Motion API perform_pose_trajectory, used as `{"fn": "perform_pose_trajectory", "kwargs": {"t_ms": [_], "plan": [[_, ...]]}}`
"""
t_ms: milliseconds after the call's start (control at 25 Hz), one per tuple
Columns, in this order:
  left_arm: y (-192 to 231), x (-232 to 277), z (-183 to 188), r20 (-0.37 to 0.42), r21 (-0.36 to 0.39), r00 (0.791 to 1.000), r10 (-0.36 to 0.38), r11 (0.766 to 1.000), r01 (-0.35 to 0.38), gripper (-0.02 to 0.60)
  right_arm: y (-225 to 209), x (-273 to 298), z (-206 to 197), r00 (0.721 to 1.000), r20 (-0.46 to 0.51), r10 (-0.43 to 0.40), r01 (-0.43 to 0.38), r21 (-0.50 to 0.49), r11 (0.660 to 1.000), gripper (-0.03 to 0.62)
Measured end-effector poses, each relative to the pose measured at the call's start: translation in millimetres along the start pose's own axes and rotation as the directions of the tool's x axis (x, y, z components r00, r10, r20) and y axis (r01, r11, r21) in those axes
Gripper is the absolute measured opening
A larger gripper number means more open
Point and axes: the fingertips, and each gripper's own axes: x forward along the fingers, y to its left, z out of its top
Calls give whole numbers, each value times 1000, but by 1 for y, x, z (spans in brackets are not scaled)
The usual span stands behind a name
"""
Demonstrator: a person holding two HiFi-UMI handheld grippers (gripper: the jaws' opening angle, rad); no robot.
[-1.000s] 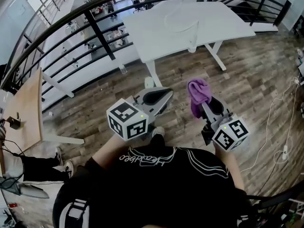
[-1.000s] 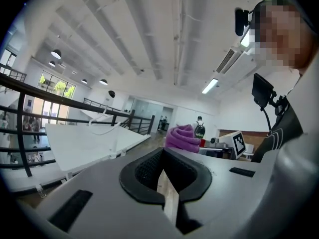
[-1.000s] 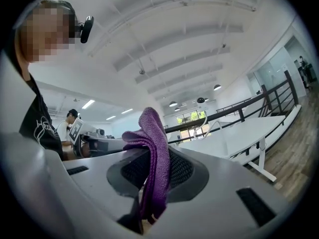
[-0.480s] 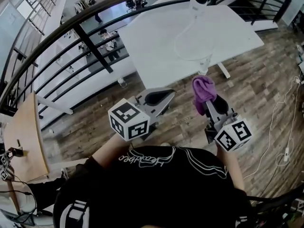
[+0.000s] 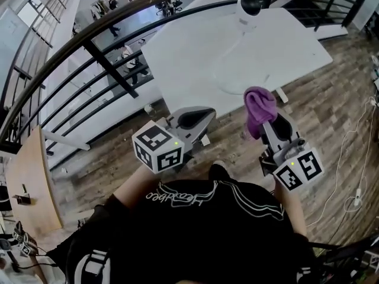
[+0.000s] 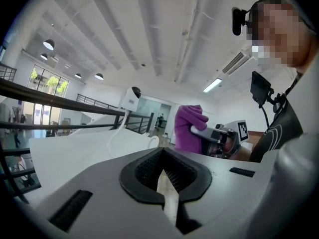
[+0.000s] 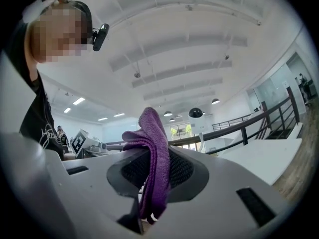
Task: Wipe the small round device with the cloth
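Observation:
The small round device (image 5: 249, 6), white with a black face, stands at the far side of the white table (image 5: 195, 46); it also shows as a white device (image 6: 131, 97) in the left gripper view and as a dark round head (image 7: 195, 112) in the right gripper view. My right gripper (image 5: 269, 123) is shut on a purple cloth (image 5: 259, 106), which bunches up out of its jaws as a folded cloth (image 7: 153, 158). My left gripper (image 5: 198, 117) is shut and holds nothing, as its own view (image 6: 164, 178) shows. Both hang in front of the table's near edge, short of the device.
A white cable (image 5: 237, 64) loops across the table from the device. A black railing (image 5: 100, 58) runs along the left, with a lower floor beyond it. Wood flooring (image 5: 331, 93) lies to the right, and a wooden desk (image 5: 29, 176) sits at the far left.
The table and device have come nearer and lower in the head view. Both grippers have stayed shut, the right one still on the cloth and a little further right.

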Motion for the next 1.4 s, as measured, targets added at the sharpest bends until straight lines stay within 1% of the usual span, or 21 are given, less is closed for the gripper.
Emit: {"fn": "perform_pose_trajectory", "kwargs": {"t_ms": [160,280,480,560,680,760,840,1000,1120,1200,1280,1400], "plan": [[40,42,17,-8,40,1000,23,999,-23,9,-53,24,22,999,52,4,-2,-26,1000,66],[74,71,33,-17,57,999,48,997,-47,9,-90,45,35,998,69,2,1,-33,999,66],[117,108,46,-30,67,997,66,996,-64,9,-131,76,42,998,65,23,-20,-46,999,66],[134,120,48,-33,65,998,60,996,-58,9,-143,86,41,998,63,9,-5,-54,999,66],[152,137,46,-84,75,996,24,997,-17,17,-154,99,43,998,55,-30,34,-63,997,67],[164,148,43,-134,97,991,-5,995,18,66,-160,109,45,997,51,-63,67,-67,996,66],[181,155,39,-172,111,985,-28,993,48,83,-162,122,45,994,50,-101,104,-70,992,66],[218,155,15,-240,104,965,-103,986,131,94,-153,152,31,980,55,-191,196,-101,975,66],[226,165,9,-274,100,949,-159,976,192,94,-153,157,30,964,64,-260,265,-114,957,66],[226,173,10,-289,81,938,-191,971,223,94,-153,157,33,954,64,-291,297,-115,948,66],[226,178,10,-297,46,927,-228,967,252,94,-148,160,33,946,63,-319,325,-124,938,66],[230,187,12,-303,9,916,-264,960,279,94,-140,164,34,932,66,-357,363,-151,920,67]]}}
